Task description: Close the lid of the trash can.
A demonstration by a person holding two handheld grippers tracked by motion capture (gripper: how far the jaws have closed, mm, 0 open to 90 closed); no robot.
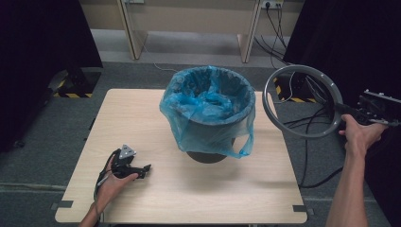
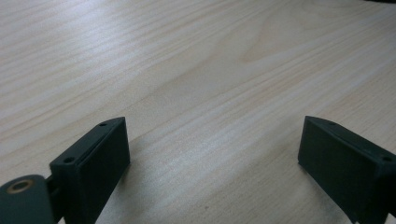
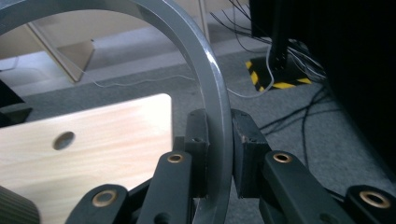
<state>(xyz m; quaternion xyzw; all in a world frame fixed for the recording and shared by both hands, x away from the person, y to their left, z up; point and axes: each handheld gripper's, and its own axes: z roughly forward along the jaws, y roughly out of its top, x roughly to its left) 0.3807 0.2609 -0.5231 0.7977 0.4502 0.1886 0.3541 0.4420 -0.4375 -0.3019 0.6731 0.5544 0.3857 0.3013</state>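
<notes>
We keep the right gripper (image 3: 219,154) clamped on the grey ring (image 1: 302,101), level it over the bin (image 1: 208,113); left gripper (image 2: 210,158) idles wide open on the table (image 1: 156,189)

A grey ring (image 1: 302,101) stands upright in the air, right of the table's edge.

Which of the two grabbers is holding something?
The right gripper: its jaws pinch the grey ring up beside the table. The left gripper rests open on the table, holding nothing.

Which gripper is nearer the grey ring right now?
Right. The right gripper is clamped on the grey ring, beyond the table's right edge; the left gripper rests open on the table.
</notes>
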